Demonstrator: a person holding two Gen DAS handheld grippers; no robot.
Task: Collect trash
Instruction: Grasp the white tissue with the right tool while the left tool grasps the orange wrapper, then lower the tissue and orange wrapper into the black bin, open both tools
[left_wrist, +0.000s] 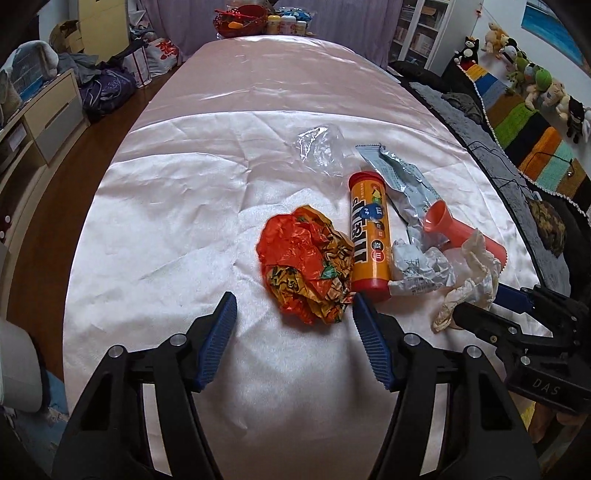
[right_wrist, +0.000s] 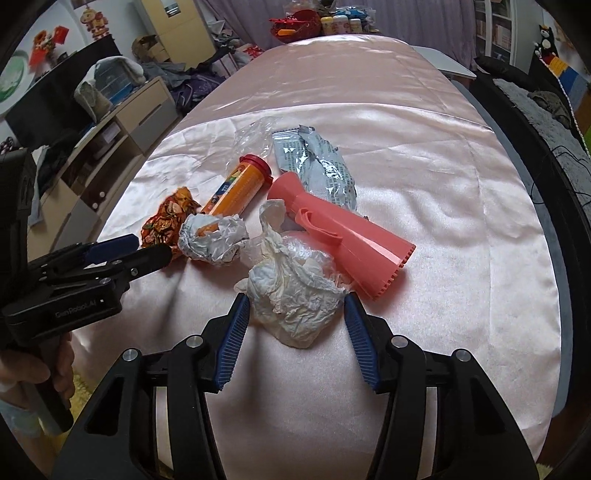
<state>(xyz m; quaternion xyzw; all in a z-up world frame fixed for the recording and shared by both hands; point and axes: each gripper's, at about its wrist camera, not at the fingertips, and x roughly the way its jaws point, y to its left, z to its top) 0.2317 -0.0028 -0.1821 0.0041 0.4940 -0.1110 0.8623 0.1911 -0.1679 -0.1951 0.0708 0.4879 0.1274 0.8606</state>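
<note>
Right now both grippers straddle their targets on the pink satin cloth (left_wrist: 166, 206). The left gripper (left_wrist: 294, 308) stands released around the near edge of the crumpled orange wrapper (left_wrist: 306, 258), pads not yet pressing. The right gripper (right_wrist: 294, 308) flanks the crumpled white tissue (right_wrist: 295, 295), its pads touching or just shy of the wad; I cannot tell which. The risk, I judge, is a shallow pinch: the wrapper may spring out, or the jaws may snag the slippery cloth and drag the candy tube (left_wrist: 369, 232) and pink plastic horn (right_wrist: 343, 232).
</note>
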